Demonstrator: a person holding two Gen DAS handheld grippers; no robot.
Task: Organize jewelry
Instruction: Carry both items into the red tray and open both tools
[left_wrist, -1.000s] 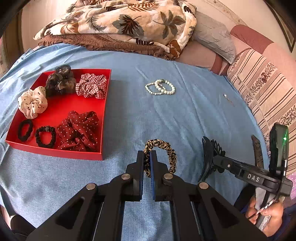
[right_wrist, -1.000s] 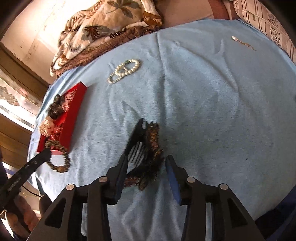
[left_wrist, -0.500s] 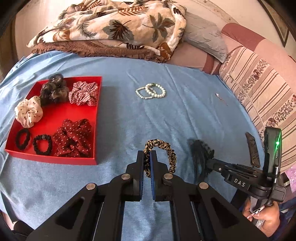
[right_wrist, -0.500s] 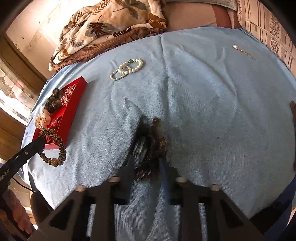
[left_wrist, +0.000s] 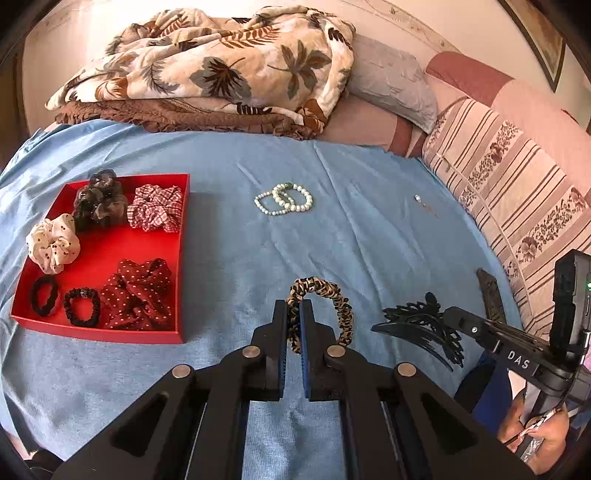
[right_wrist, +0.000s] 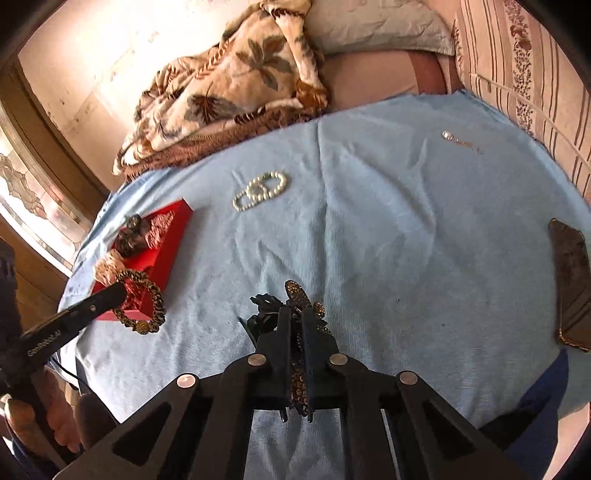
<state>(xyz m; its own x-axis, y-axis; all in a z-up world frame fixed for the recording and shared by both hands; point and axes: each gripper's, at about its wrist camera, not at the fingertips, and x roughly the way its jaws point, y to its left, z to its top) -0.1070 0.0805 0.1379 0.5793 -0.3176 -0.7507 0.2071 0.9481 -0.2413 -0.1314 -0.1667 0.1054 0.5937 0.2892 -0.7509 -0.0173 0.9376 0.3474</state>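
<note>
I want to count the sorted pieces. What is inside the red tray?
In the red tray: white dotted scrunchie, dark sheer scrunchie, checked scrunchie, red dotted scrunchie, two black hair ties. Anything beneath them is covered.

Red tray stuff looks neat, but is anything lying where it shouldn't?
Yes. The pearl bracelets lie loose on the blue cloth, outside the red tray. A small silver piece sits alone farther right.
</note>
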